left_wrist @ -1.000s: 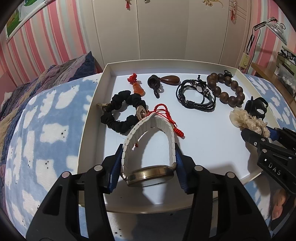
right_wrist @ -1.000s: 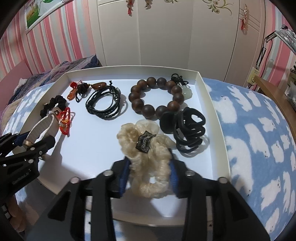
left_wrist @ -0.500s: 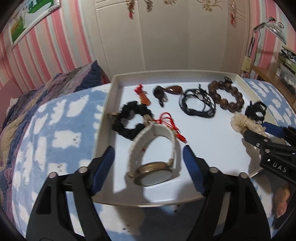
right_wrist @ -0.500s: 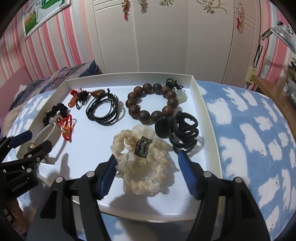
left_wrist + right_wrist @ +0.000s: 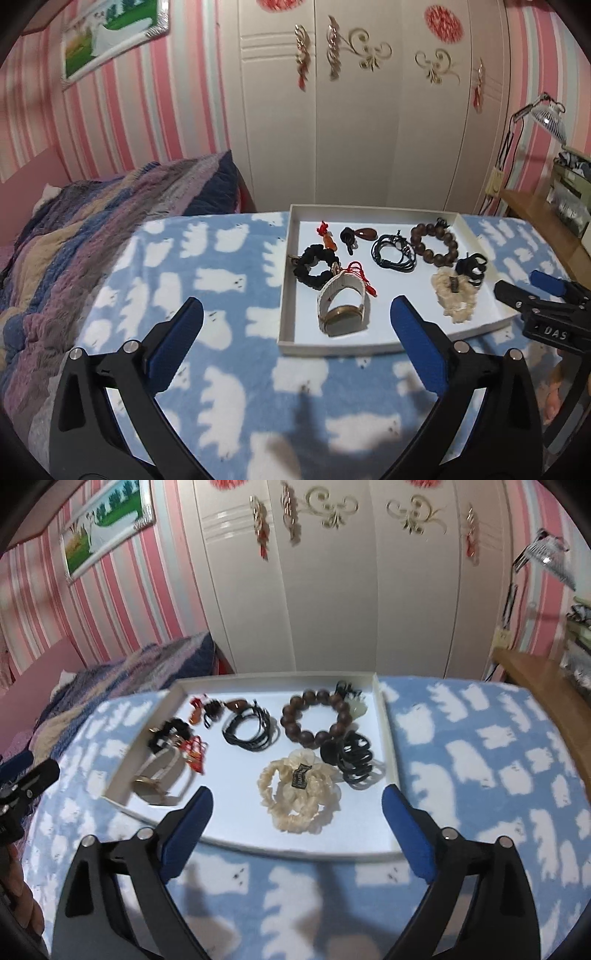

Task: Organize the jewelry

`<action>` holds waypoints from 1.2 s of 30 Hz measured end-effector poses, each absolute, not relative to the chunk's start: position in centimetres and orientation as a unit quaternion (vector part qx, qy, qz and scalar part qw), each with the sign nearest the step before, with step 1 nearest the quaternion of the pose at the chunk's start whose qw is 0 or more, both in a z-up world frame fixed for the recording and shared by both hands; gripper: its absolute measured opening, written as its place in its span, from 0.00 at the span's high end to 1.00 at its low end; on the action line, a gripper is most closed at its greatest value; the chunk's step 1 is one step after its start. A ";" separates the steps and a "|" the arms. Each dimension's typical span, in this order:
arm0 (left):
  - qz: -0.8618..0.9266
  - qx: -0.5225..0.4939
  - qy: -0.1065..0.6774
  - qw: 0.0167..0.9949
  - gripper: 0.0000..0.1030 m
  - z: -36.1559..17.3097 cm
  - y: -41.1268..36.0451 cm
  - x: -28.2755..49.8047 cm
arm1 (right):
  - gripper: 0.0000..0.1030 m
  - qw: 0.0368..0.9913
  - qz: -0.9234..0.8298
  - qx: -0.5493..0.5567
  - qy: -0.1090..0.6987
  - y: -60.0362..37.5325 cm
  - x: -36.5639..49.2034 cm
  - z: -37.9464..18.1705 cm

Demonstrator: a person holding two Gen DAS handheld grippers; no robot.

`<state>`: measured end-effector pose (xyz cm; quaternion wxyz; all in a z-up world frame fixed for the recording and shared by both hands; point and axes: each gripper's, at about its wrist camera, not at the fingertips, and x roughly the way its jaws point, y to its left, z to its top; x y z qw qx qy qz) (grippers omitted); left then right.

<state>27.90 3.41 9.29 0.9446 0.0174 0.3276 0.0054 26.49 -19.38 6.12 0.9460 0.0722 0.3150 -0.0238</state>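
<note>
A white tray (image 5: 284, 295) (image 5: 384, 716) lies on the bed with jewelry in it. The white-strap watch (image 5: 341, 306) (image 5: 162, 775) rests at its front left and the cream scrunchie (image 5: 454, 295) (image 5: 280, 786) at its front right. Behind them lie a wooden bead bracelet (image 5: 428, 254) (image 5: 291, 734), a black cord bracelet (image 5: 376, 251) (image 5: 236, 738) and black hair clips (image 5: 471, 267) (image 5: 354, 760). My left gripper (image 5: 295, 306) hovers above the blanket before the tray, its jaws opening with nothing between them. My right gripper (image 5: 298, 794) hangs before the scrunchie, its jaws also opening, empty.
A blue blanket with white bears (image 5: 221, 387) covers the bed around the tray. A striped quilt (image 5: 92, 229) lies at the left. White wardrobe doors (image 5: 332, 590) stand behind. A wooden desk (image 5: 546, 679) and a lamp (image 5: 550, 118) are at the right.
Both grippers let go and opened wide, then drew back and up from the tray. The watch and the cream scrunchie stay lying in the tray.
</note>
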 end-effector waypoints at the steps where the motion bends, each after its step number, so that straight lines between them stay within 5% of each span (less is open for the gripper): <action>1: 0.007 0.018 0.325 0.946 0.03 9.6 3.3 27.0 | 0.02 0.948 -0.027 0.071 0.308 -19.3 25.6 6.6; 18: 0.015 -0.019 0.290 0.957 0.03 8.4 2.2 15.3 | 0.02 0.963 -0.108 -0.015 0.245 -16.8 14.0 6.4; 36: -0.012 -0.008 0.278 0.961 0.03 5.9 1.5 15.4 | 0.02 0.965 -0.078 0.033 0.247 -17.8 13.1 4.8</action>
